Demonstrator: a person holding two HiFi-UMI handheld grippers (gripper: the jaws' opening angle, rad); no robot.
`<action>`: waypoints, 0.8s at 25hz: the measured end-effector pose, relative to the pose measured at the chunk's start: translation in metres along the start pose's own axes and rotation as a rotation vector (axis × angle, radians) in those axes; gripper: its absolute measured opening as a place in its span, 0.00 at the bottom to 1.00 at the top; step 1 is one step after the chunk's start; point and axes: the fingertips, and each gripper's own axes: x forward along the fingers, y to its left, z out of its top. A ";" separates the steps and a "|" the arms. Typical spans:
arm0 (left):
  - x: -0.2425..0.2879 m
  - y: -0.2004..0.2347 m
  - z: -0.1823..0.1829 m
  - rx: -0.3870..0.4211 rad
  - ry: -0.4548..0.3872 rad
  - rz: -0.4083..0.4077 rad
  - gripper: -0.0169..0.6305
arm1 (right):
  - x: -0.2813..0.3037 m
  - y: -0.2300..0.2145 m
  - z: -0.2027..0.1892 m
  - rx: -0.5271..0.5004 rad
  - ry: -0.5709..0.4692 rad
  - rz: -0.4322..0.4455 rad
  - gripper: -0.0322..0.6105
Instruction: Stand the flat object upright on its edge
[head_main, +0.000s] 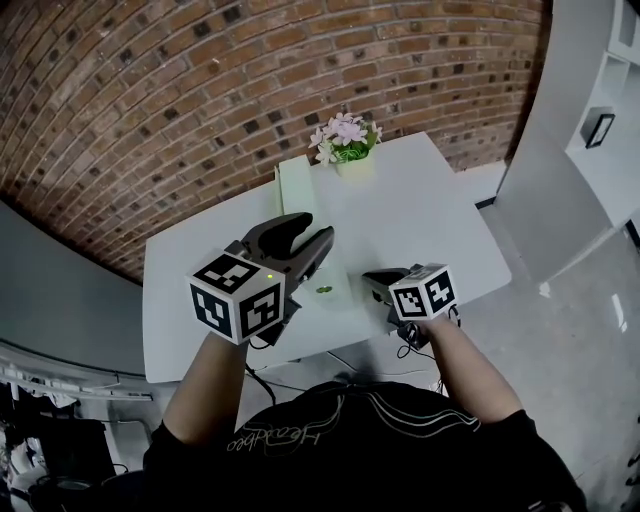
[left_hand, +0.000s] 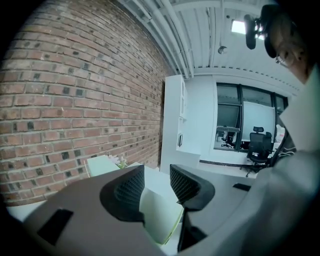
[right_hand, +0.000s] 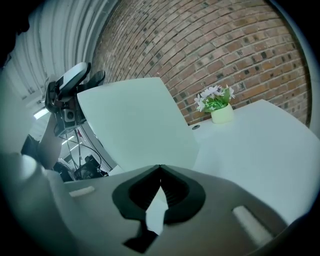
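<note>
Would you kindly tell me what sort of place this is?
Probably an office or studio: a brick wall, a white table with a flower pot, and a desk chair by big windows.

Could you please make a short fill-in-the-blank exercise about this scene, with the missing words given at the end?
1. The flower pot stands on a white ___.
2. The wall behind the flower pot is built of ___.
3. The jaws of the right claw are ___.
4. A pale green flat object shows between the parted jaws of the ___ claw.
Missing words: table; brick; shut; left (the left claw).
</note>
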 end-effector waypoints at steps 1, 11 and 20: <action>0.000 0.000 0.001 -0.005 -0.009 -0.007 0.27 | -0.002 0.002 0.002 0.000 -0.005 0.007 0.06; -0.023 0.007 0.011 -0.020 -0.178 -0.011 0.34 | -0.020 0.014 0.029 -0.022 -0.085 0.062 0.19; -0.052 0.027 -0.055 -0.151 -0.204 -0.069 0.52 | -0.029 0.041 0.044 -0.194 -0.137 0.156 0.42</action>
